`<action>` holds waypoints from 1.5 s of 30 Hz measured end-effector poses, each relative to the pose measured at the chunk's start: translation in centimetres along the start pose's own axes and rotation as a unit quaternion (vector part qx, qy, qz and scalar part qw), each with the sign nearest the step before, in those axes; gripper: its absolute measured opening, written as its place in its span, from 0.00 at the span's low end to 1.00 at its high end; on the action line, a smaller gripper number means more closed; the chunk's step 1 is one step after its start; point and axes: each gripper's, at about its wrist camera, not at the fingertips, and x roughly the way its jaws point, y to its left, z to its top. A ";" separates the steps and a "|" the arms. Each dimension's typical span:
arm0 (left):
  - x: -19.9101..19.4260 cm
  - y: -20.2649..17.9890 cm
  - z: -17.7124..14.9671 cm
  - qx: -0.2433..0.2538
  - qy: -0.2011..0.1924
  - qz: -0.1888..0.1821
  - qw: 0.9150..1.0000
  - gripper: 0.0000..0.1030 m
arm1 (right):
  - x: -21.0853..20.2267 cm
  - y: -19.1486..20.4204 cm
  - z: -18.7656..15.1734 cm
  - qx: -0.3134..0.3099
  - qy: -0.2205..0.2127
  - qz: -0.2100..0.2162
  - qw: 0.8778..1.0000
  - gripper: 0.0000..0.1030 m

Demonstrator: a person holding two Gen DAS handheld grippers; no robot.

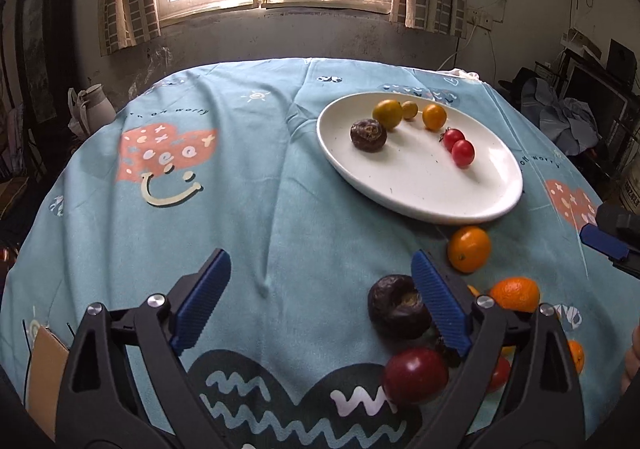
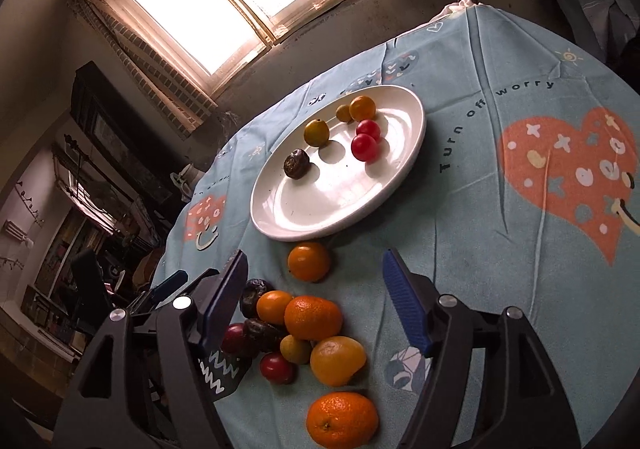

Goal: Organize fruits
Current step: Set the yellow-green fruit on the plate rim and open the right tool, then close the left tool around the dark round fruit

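A white oval plate [image 1: 420, 189] [image 2: 320, 209] on the blue tablecloth holds a dark wrinkled fruit [image 1: 368, 135], several small yellow-orange fruits [image 1: 387, 113] and two red tomatoes [image 1: 463, 153]. Near the front lies a loose pile: oranges [image 2: 313, 317], a lone orange [image 1: 468, 249] [image 2: 309, 261], dark wrinkled fruits [image 1: 398, 307], red fruits [image 1: 414, 375]. My left gripper [image 1: 320, 297] is open and empty, its right finger beside the dark fruit. My right gripper [image 2: 314, 305] is open and empty above the pile.
The table [image 1: 240, 209] is round with a patterned blue cloth. A brown card [image 1: 46, 381] lies at its near left edge. A window and wall stand behind the table. Clutter and furniture [image 1: 568, 117] stand at the right.
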 end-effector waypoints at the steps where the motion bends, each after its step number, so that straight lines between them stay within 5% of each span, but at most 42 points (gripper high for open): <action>1: 0.2 -0.2 -0.2 0.005 0.004 -0.004 1.000 0.91 | 0.0 -0.1 0.1 0.002 -0.003 0.000 1.000 0.68; 8: 1.7 -1.5 -0.6 0.034 0.043 -0.028 0.998 0.91 | 0.7 -1.9 0.7 0.045 0.018 -0.003 0.999 0.70; 15: 2.3 -3.1 -1.3 0.080 0.054 -0.001 0.995 0.91 | 0.8 -1.9 0.5 0.045 0.023 -0.005 0.999 0.70; 21: 3.8 -1.6 -0.9 0.069 0.071 -0.023 0.995 0.98 | 0.9 -2.2 0.4 0.052 0.026 -0.010 0.998 0.70; 26: 3.5 0.9 -0.4 0.063 0.053 0.074 0.994 0.98 | 0.8 -2.3 0.5 0.054 0.026 -0.008 0.998 0.70; 30: 2.7 2.1 0.0 0.025 0.047 0.041 0.998 0.98 | 0.8 -2.1 0.5 0.050 0.025 -0.003 0.998 0.70; 35: 2.7 -0.5 -0.8 0.072 0.045 0.036 0.996 0.97 | 1.0 -2.2 0.4 0.049 0.027 -0.006 0.998 0.70; 39: 3.4 -0.6 -1.3 0.076 0.055 0.034 0.995 0.90 | 1.2 -2.2 0.4 0.049 0.029 -0.008 0.998 0.70; 45: 4.1 1.1 -1.2 0.038 0.067 0.002 0.997 0.66 | 1.5 -2.0 0.3 0.043 0.034 -0.007 0.998 0.70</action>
